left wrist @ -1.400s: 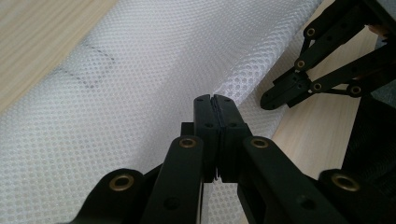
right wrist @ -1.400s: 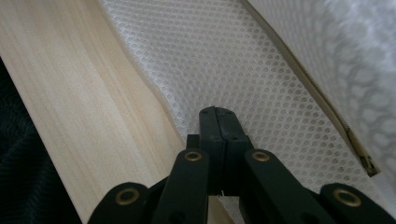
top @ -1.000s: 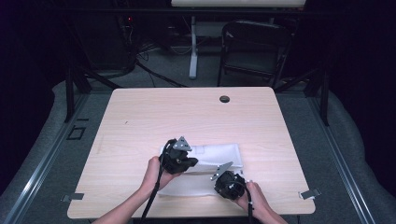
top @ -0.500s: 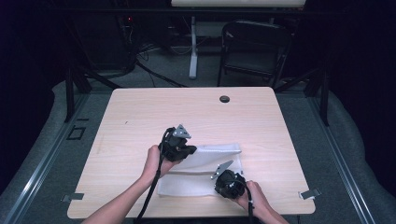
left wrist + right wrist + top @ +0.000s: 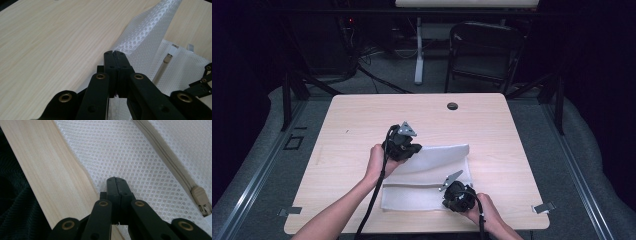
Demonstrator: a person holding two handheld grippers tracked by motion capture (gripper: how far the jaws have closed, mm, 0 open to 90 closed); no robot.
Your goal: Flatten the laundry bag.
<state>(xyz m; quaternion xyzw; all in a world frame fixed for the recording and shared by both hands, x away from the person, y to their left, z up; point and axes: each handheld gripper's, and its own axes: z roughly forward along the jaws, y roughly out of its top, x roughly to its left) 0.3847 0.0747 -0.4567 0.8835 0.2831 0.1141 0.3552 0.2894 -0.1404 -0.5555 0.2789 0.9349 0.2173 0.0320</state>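
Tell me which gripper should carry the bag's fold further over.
Left. The left gripper is shut on the mesh bag's lifted corner, mid-fold; the right gripper pins the near edge flat and looks best left there.

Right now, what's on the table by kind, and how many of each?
White mesh bag: 1, with one zipper
Handheld grippers: 2, left gripper and right gripper, both shut on the bag
Dark grommet in the table: 1
Total: 4
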